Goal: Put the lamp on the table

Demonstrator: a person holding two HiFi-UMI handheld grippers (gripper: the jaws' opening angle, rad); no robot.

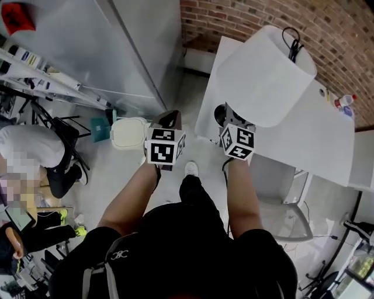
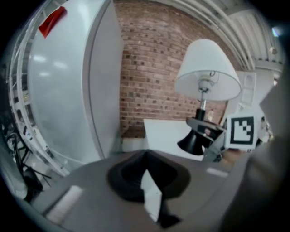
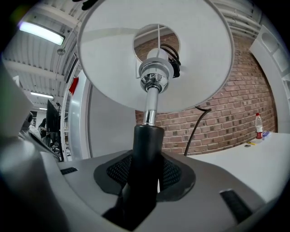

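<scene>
The lamp has a white shade (image 1: 266,76) and a black stem (image 3: 147,154) above a black base (image 2: 192,142). My right gripper (image 1: 225,114) is shut on that stem, and the shade (image 3: 154,54) fills the top of the right gripper view. The lamp hangs upright in the air over the near left edge of the white table (image 1: 327,134). A black cord (image 1: 292,44) lies over the top of the shade. My left gripper (image 1: 169,118) is to the left of the lamp, shut and empty, apart from it. In the left gripper view the whole lamp (image 2: 207,68) is at the right.
A brick wall (image 1: 280,17) runs behind the table. A small bottle (image 1: 345,100) stands at the table's far edge. A big grey panel (image 1: 117,47) rises at the left, with a white bin (image 1: 128,133) at its foot. A person (image 1: 32,152) crouches at far left. A grey chair (image 1: 280,204) is beside my legs.
</scene>
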